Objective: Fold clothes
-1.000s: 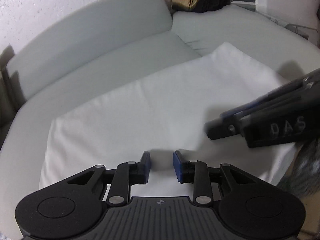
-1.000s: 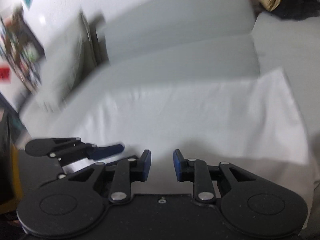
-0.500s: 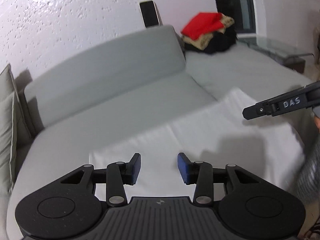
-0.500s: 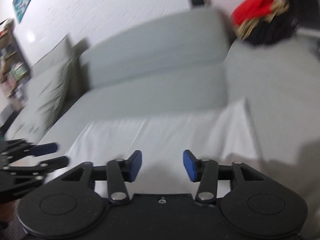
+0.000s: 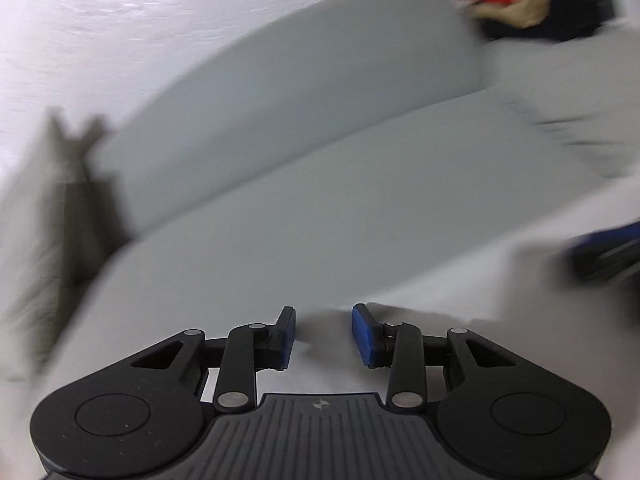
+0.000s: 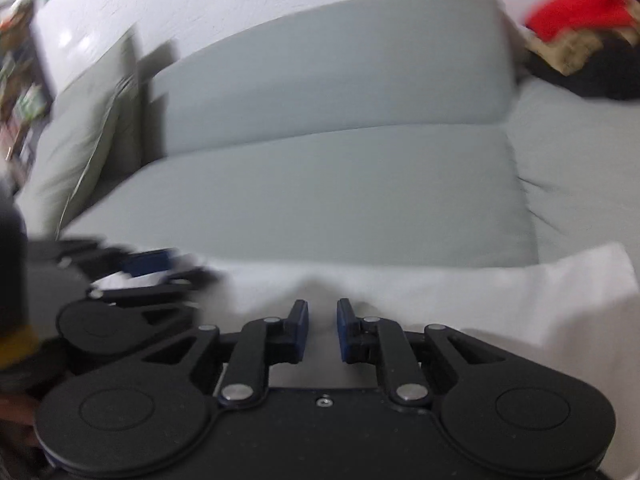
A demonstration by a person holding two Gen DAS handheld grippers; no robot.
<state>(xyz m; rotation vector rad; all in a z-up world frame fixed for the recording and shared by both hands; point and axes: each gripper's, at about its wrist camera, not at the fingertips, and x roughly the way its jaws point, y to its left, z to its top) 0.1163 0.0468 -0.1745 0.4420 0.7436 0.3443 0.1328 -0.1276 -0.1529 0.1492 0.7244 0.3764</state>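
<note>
Jaws of both the left gripper [image 5: 323, 332] and right gripper [image 6: 322, 330] stand spread at the flat white cloth's [image 6: 500, 300] edge, so thin fabric may slip free when they close.

Open sofa seat [image 6: 320, 184] ahead; clothes pile [image 6: 580, 44] crowds far-right corner.

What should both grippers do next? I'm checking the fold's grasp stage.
Probably close both on the white cloth's near edge: the left gripper and right gripper stand open, with cloth between their pads but not pinched.
</note>
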